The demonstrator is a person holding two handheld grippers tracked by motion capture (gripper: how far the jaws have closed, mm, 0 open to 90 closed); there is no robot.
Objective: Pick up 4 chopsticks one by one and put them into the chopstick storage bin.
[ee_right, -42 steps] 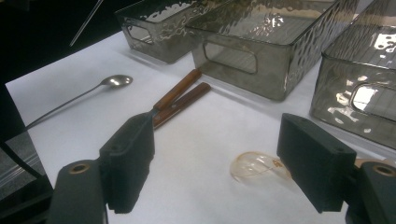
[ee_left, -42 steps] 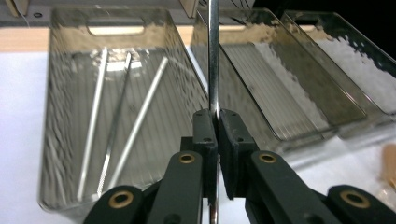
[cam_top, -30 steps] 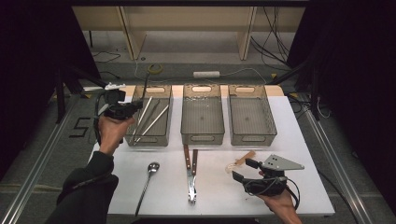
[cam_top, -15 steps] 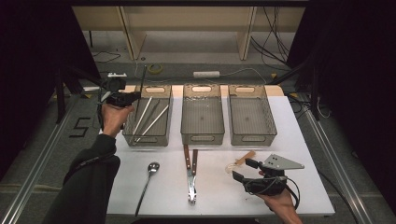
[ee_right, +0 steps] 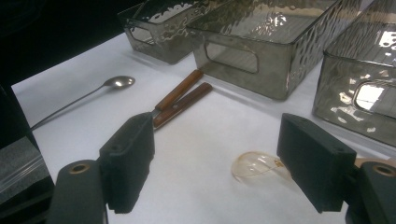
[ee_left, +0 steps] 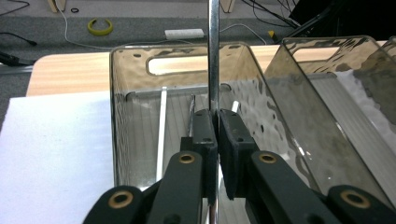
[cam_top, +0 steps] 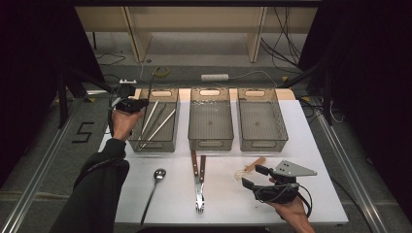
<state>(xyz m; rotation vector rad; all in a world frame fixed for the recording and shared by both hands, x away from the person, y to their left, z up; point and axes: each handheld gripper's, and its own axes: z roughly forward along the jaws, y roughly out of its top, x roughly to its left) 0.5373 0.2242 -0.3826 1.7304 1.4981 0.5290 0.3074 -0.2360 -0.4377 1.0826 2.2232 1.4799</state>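
Left fingers pinching a metal rod over the far-left bin

The left gripper (ee_left: 214, 140) has its fingers (ee_left: 204, 135) clenched on a thin metal rod (ee_left: 214, 51) standing upright over the left bin (cam_top: 170, 97), where a couple of similar utensils (cam_top: 158, 127) already lie. I'd tip it flat and low before letting go so it doesn't bounce. The right gripper (ee_right: 215, 163) sits released, fingers wide, over the worktop (cam_top: 223, 199) near right, by a clear plastic spoon (ee_right: 254, 167); tongs (cam_top: 198, 177) and metal spoon (cam_top: 156, 182) wait.

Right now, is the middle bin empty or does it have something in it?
Empty. In the high view the middle bin shows only its bare ribbed floor, while the left bin holds pale thin utensils.
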